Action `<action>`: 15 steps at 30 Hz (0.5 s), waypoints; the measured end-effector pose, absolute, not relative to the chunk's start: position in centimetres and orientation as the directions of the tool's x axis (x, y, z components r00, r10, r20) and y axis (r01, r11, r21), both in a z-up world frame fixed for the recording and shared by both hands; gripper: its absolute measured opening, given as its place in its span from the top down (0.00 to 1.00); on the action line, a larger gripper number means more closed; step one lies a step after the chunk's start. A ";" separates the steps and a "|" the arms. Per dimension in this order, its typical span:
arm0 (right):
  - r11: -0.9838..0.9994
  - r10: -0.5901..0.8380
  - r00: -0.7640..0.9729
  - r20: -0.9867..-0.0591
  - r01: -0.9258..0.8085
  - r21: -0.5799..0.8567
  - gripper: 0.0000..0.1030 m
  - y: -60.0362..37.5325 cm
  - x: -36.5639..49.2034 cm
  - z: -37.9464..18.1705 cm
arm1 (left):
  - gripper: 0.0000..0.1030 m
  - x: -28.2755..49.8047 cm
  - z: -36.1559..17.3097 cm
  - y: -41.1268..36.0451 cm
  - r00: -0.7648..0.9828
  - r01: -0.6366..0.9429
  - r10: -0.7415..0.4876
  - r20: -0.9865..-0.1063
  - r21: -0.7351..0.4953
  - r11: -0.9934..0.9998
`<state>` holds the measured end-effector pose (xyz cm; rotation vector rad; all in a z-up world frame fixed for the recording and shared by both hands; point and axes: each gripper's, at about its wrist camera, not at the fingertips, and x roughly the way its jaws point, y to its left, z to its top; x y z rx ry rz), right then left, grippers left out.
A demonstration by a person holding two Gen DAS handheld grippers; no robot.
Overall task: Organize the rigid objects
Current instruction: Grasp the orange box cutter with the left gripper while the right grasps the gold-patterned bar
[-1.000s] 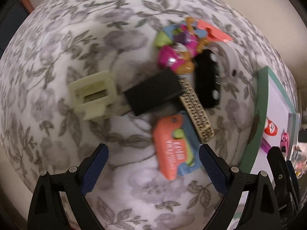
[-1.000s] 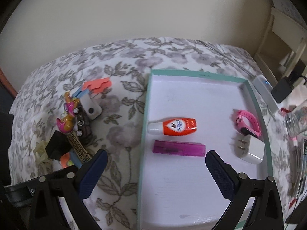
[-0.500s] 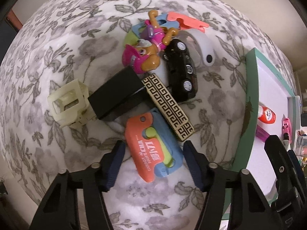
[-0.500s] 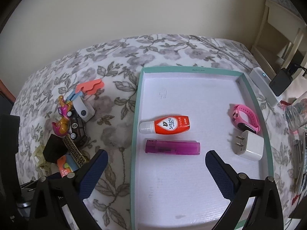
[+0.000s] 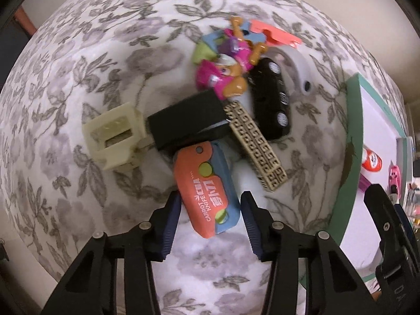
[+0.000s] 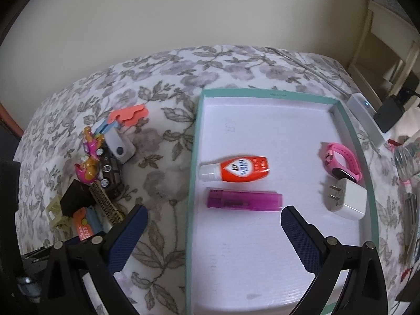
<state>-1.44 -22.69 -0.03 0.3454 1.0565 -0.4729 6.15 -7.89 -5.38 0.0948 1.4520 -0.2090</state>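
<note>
My left gripper [image 5: 210, 210] has its jaws narrowed around the near end of an orange and blue carrot knife toy [image 5: 207, 186]; whether the pads touch it is unclear. Behind the toy lie a black box [image 5: 187, 120], a cream plastic block [image 5: 113, 136], a gold patterned bar [image 5: 256, 147], a black toy car [image 5: 271, 97] and a pink puppy figure [image 5: 225, 71]. My right gripper [image 6: 214, 232] is open and empty over the near part of a teal-rimmed white tray [image 6: 195, 136]. The tray holds an orange bottle [image 6: 236, 169], a purple lighter [image 6: 244, 200], a pink watch [image 6: 341, 161] and a white charger [image 6: 346, 199].
The floral cloth [image 5: 92, 52] covers the surface. A white USB stick [image 6: 119, 144] and a coral card [image 6: 130, 114] lie at the far end of the pile. A white hub [image 6: 366, 115] and other clutter sit right of the tray. The tray rim [image 5: 350, 144] stands right of the pile.
My left gripper has moved forward onto the carrot knife and its jaws have narrowed around it. My right gripper stays open over the tray, shifted slightly.
</note>
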 end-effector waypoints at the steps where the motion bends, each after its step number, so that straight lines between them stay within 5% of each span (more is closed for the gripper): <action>1: 0.854 -0.201 0.412 -0.889 0.519 0.048 0.00 -22.5 -1.3 0.0 | 0.53 6.1 -5.3 -7.7 0.109 0.196 -0.083 -0.991 -0.061 0.979; 15: 0.885 -0.183 0.426 -0.886 0.465 0.041 0.00 -21.0 -0.1 -0.3 | 0.53 7.8 -7.0 -5.9 0.134 0.196 -0.042 -0.990 -0.015 0.980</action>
